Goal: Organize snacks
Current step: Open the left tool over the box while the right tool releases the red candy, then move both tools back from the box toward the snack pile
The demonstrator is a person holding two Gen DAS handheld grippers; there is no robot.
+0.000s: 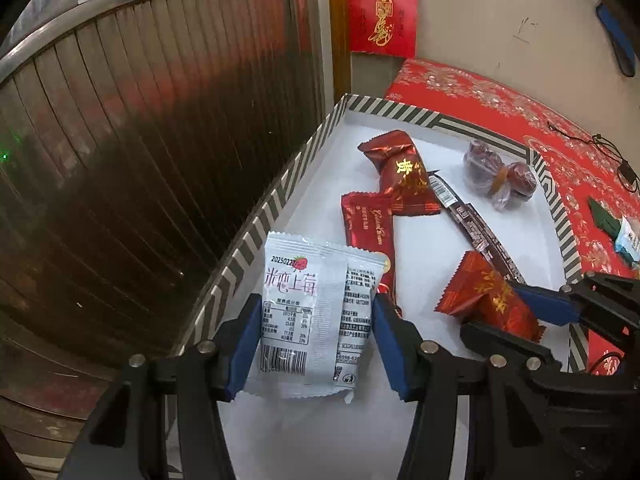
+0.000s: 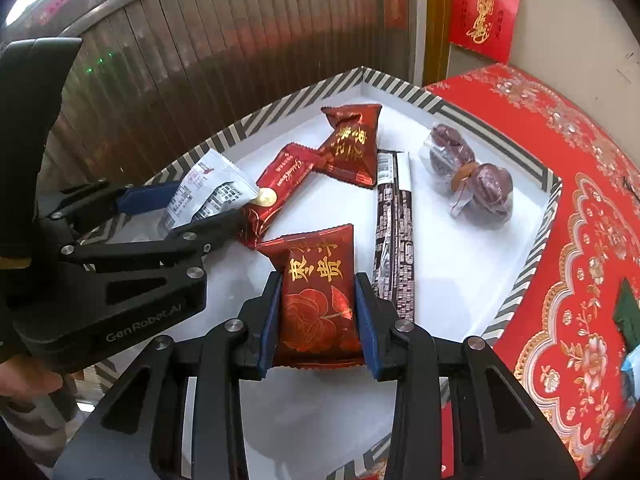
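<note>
A white box with a striped rim holds snacks. My left gripper is shut on a white strawberry packet, seen also in the right wrist view, over the box's left side. My right gripper is shut on a red date packet over the box's near part. In the box lie another red date packet, a long red packet, a dark brown stick packet and wrapped dates.
The box sits on a red patterned cloth. A green item and a blue-white packet lie on the cloth to the right. A ribbed shutter cabinet stands left, and a red envelope hangs on the wall.
</note>
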